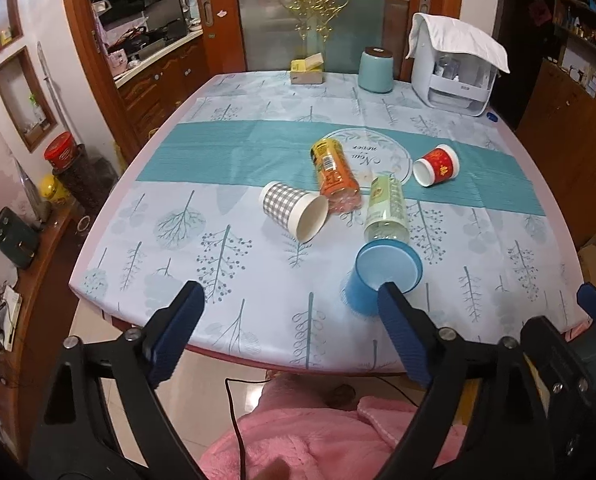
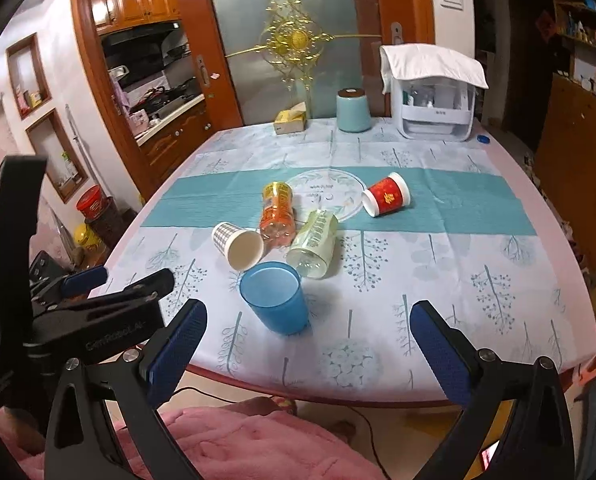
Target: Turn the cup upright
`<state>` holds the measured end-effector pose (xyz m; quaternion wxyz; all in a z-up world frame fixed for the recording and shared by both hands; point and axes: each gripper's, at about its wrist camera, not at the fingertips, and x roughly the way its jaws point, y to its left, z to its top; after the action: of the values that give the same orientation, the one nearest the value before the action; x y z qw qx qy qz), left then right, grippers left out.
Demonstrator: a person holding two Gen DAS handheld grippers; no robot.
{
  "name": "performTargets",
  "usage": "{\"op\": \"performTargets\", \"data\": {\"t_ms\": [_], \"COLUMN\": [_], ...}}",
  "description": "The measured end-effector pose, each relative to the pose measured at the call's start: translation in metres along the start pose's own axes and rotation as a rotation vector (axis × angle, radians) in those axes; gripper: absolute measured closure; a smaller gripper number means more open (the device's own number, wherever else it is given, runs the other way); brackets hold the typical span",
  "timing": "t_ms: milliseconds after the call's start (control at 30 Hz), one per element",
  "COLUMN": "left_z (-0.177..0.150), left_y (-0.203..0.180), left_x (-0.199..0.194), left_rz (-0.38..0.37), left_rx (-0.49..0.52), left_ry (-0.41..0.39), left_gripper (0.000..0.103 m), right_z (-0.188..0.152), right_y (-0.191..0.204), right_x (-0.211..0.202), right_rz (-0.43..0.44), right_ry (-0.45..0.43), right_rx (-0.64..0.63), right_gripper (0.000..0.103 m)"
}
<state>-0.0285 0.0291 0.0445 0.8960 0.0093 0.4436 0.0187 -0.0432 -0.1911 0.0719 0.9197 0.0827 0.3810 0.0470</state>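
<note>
The left gripper (image 1: 290, 312), black with ribbed blue pads, is spread wide and holds nothing; it hangs over the near edge of the table. Its right-hand pad (image 1: 398, 320) overlaps the blue translucent plastic cup (image 1: 382, 270) in the left wrist view, but whether it touches the cup I cannot tell. The right gripper (image 2: 308, 336), of the same build, is likewise spread wide and empty, with that blue cup (image 2: 276, 298) between its two pads and a little beyond them in its own view.

The blue cup stands upright on the table, mouth up, and nothing shows inside it. Just beyond it lie four more containers, all on their sides. A grey-and-white checked paper cup (image 1: 292, 210) has its white inside turned toward the cameras and looks empty. An orange clear-plastic bottle (image 1: 334, 174) touches it. A pale green clear-plastic bottle (image 1: 388, 210) lies with its base close to the blue cup's rim; what either bottle holds is too unclear to say. A red paper cup with a white rim (image 1: 436, 165) lies well apart to the right, on the teal band of the tree-patterned tablecloth (image 1: 226, 152).

That makes three cups and two bottles.

At the far edge stand a teal canister with a dark lid (image 1: 376, 70), a white box-shaped organiser draped with a white cloth (image 1: 454, 64) and a yellow tissue box (image 1: 307, 69).
</note>
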Motion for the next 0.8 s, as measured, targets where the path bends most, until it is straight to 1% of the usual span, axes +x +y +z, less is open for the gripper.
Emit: {"op": "performTargets", "data": {"t_ms": [33,67,233,533,800], "left_z": [-0.001,-0.001,-0.002,0.000,0.012], "left_y": [0.001,0.001,-0.004,-0.009,-0.015], "left_x": [0.001,0.003,0.009,0.010,0.010], "left_rz": [0.002,0.003,0.011,0.014,0.011], "left_rx": [-0.006,-0.010,0.005,0.016,0.013], "left_ry": [0.006,0.010,0.027,0.021,0.013], "left_gripper": [0.003,0.000,0.000,0.000,0.000], "right_z": [-0.001,-0.001,-0.003,0.003,0.008], "right_y": [-0.001,-0.001,-0.008,-0.023,-0.028], "right_x": [0.002,0.003,0.011,0.020,0.025], "right_rz": [-0.005,-0.009,-0.021,-0.047,-0.055], "right_ry": [0.005,0.008,0.020,0.023,0.028], "right_rx": [0.002,0.001,0.010,0.041,0.039], "right_gripper": [0.001,0.001,0.001,0.000,0.000]}}
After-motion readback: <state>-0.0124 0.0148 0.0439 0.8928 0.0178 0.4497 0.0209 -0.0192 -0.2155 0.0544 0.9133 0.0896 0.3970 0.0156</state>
